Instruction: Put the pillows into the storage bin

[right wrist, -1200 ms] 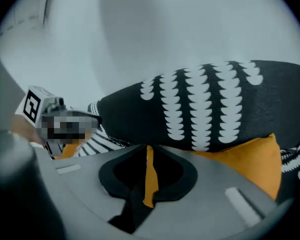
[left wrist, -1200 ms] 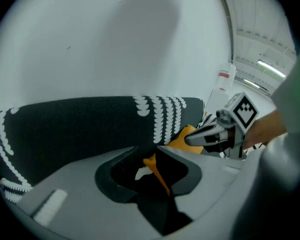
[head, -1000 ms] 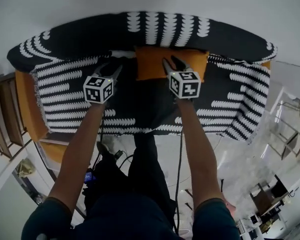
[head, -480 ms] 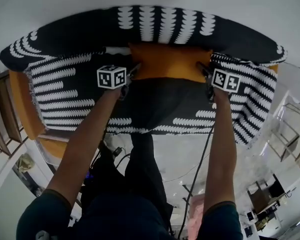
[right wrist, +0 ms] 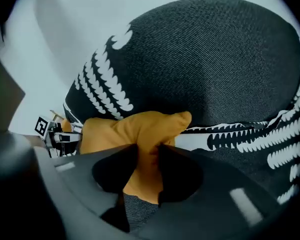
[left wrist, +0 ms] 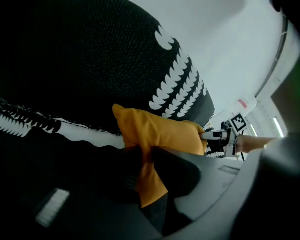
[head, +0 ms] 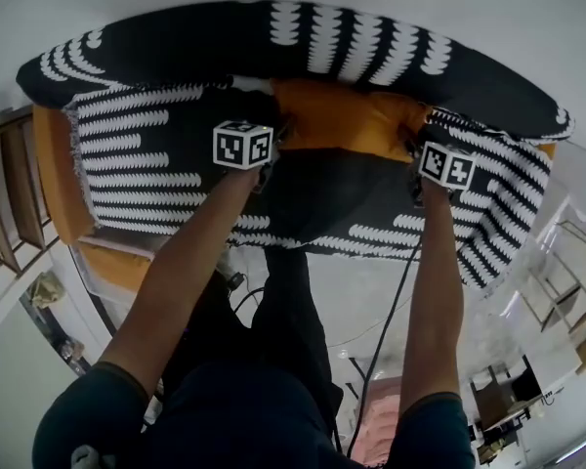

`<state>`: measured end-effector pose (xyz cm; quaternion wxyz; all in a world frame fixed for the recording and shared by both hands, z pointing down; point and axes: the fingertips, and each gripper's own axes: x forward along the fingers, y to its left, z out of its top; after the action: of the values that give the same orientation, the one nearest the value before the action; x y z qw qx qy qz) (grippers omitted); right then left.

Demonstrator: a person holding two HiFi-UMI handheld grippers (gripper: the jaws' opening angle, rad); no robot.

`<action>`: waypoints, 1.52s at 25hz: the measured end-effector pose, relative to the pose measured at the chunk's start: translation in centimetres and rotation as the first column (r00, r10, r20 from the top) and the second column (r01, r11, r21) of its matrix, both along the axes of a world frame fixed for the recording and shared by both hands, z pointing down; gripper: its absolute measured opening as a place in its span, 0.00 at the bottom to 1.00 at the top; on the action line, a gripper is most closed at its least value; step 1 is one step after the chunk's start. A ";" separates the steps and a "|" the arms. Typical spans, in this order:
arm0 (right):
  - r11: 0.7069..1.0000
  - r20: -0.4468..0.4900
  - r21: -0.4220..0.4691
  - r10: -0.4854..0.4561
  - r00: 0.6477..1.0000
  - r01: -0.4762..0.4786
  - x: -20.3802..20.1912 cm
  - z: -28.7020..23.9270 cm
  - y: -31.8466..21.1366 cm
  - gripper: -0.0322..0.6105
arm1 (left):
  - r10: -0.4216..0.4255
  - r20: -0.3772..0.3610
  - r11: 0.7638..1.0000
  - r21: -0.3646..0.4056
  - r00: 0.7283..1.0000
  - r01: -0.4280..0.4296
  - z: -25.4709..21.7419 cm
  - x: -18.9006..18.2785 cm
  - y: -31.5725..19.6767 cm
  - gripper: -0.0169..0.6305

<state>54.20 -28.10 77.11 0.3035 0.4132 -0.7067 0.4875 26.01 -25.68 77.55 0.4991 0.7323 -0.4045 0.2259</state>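
An orange pillow (head: pixel 342 120) leans against the back of a sofa draped in a black-and-white patterned throw (head: pixel 137 164). My left gripper (head: pixel 273 145) is at the pillow's left end and my right gripper (head: pixel 413 154) at its right end. In the left gripper view the jaws (left wrist: pixel 145 156) have just been closing and pinch a fold of the orange pillow (left wrist: pixel 160 131). In the right gripper view the jaws (right wrist: pixel 147 159) have likewise just been closing and squeeze the other corner of the pillow (right wrist: pixel 130 129). Each gripper view shows the opposite gripper beyond the pillow.
The sofa's orange arm (head: pixel 49 184) shows at the left beside a wooden rack (head: pixel 5 203). A white wall rises behind the sofa back (head: pixel 303 42). Cables (head: pixel 386 320) trail over the pale floor by my legs, and furniture (head: pixel 557 262) stands at the right.
Both grippers moved apart, from the pillow's front out to its two ends, and sank onto it. Their jaws closed on the corners, and the pillow now looks bunched.
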 end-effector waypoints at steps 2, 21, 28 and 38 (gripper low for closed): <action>1.000 0.015 0.011 -0.019 1.000 0.019 -2.2 -1.4 0.7 0.27 | -0.020 -0.002 1.000 0.014 1.000 0.020 -1.3 -2.3 0.8 0.14; 0.930 0.143 0.192 -0.342 0.929 0.313 -37.3 -19.3 5.4 0.27 | -0.379 0.009 0.891 0.274 0.925 0.363 -19.5 -35.8 12.8 0.12; 0.847 0.163 0.246 -0.515 0.841 0.471 -53.7 -25.8 12.0 0.27 | -0.547 0.015 0.787 0.350 0.837 0.508 -26.3 -50.3 23.5 0.11; 0.697 0.198 0.239 -0.717 0.668 0.676 -75.5 -28.1 29.4 0.27 | -0.782 0.029 0.583 0.385 0.622 0.715 -29.9 -68.2 47.0 0.11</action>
<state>-21.32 1.30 48.97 0.3343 0.0599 -0.8792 0.3341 -42.14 21.34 47.66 0.3725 0.5393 -0.7552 -0.0086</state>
